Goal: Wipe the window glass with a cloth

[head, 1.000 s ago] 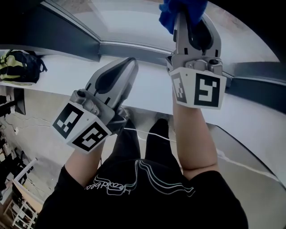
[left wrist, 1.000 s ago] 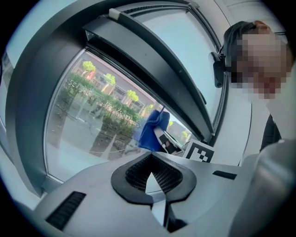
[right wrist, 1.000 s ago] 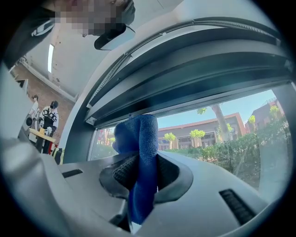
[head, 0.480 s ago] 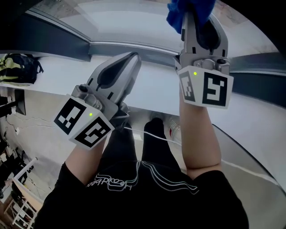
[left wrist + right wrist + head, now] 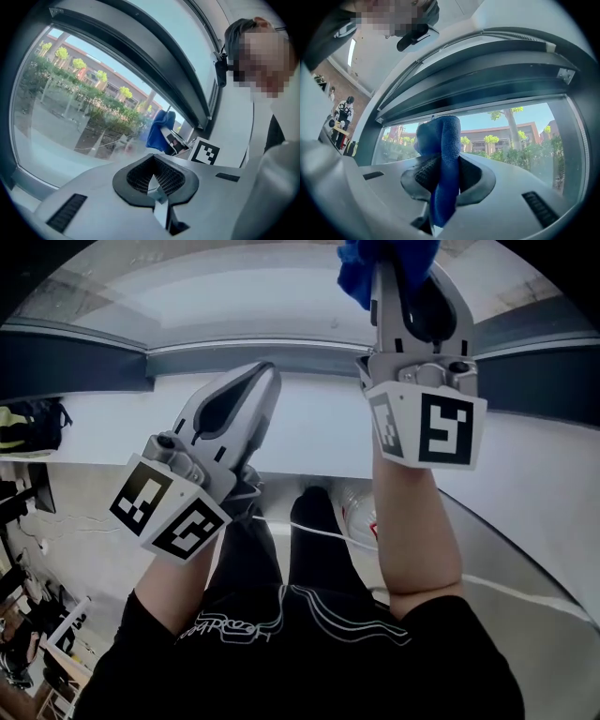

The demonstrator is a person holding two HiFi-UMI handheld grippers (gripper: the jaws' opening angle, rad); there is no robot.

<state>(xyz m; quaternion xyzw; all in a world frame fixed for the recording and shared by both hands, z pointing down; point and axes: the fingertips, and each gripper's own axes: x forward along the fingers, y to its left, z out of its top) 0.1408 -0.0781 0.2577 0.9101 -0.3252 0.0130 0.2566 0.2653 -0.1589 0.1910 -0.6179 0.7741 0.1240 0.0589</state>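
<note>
Slid slightly back left along the window glass [image 5: 234, 287], with right gripper [image 5: 394, 261] clenched on the blue cloth [image 5: 443, 159] bunched past its fingertips. Left gripper [image 5: 153, 186] pinched together, empty. Probably mid-wipe, with plenty of pane left.

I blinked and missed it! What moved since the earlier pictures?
Hardly anything. The right gripper nudged sideways and back, still clamped on the blue cloth up near the window glass. The left gripper stayed shut and empty, lower down. The head camera turned, so the backpack slid leftward in view.
</note>
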